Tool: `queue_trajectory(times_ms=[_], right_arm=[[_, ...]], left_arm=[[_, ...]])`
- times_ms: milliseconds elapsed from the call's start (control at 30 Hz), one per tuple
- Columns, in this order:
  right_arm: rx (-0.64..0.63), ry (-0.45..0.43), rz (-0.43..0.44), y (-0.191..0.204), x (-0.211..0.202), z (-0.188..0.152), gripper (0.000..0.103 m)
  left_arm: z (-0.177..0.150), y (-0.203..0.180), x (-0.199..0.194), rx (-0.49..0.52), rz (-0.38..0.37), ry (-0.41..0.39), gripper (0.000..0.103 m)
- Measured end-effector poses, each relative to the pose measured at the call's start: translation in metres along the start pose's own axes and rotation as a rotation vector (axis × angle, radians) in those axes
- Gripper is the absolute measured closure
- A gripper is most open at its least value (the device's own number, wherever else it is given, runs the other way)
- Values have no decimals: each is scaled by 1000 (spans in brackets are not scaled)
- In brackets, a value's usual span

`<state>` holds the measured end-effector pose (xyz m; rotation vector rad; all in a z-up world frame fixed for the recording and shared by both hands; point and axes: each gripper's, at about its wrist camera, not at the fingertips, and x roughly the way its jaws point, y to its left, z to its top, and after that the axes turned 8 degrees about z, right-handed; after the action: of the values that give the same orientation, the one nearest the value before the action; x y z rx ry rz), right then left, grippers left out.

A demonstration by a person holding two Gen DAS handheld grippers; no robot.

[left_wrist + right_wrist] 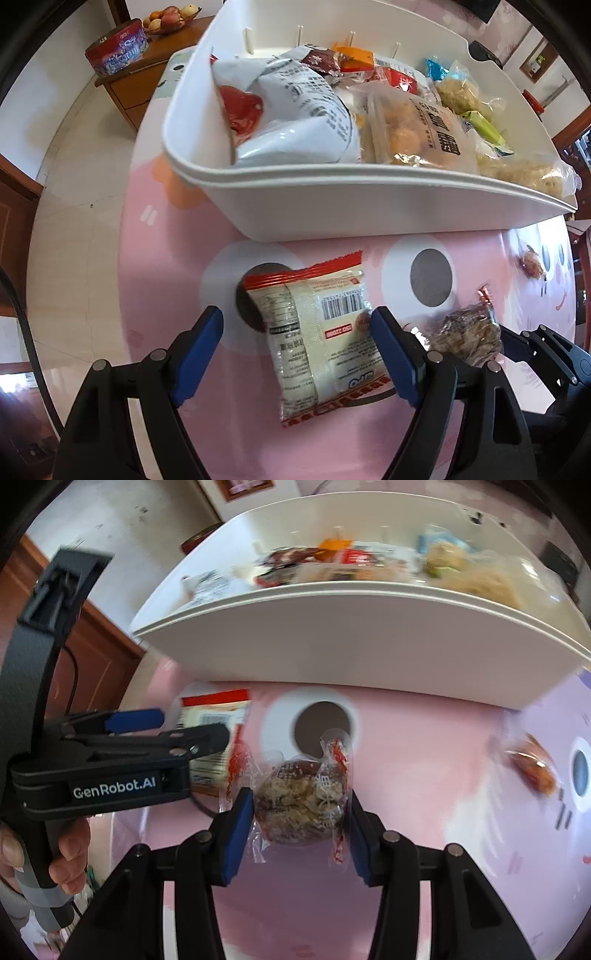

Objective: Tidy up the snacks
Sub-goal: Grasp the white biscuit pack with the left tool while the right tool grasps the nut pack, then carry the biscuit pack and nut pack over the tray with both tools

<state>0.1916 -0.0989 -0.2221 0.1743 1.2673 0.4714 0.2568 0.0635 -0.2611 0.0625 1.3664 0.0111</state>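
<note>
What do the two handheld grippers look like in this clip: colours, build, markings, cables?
Both are black plastic with blue pads on the fingers and silver pivot pins. The left gripper carries white "GenRobot.AI" lettering on its side, a grey-taped handle and a thin black cable. The right gripper matches it.

A red tin and fruit bowl top a wooden cabinet.

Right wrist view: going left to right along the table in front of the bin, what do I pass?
Left gripper → red-edged packet → round brown snack between the right gripper pads → small red snack.
</note>
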Motion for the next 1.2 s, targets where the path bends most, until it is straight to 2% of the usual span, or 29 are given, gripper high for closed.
queue_trajectory(times_ms=[267,300,333,367,433,667,900,1000,1200], right_arm=[[22,-6,-24,-18,-9,2,55],[19,-6,-28,-17,-10,1,55],[16,-6,-31,-16,-10,1,55],[13,-5,-34,-12,-7,2,55],[10,-6,-37,-9,4,-5,55],[19,-1,-45,-10,7,-4,56],[13,-28,-37,-5,-13,-8,57],[10,-52,-27,-2,-29,-7,57],[-13,-131,-13,9,-70,5,57]], left_arm=[[-7,-20,5,48,68,6,23],[-8,-21,4,47,65,0,30],[-9,-23,1,49,64,-10,43],[-10,-25,-2,55,63,-19,51],[-13,-29,-5,72,64,-28,58],[-30,-26,-17,61,36,-29,59],[-49,-31,-60,98,16,-74,59],[-50,-30,-82,124,14,-95,59],[-29,-29,-119,133,-1,-139,58]])
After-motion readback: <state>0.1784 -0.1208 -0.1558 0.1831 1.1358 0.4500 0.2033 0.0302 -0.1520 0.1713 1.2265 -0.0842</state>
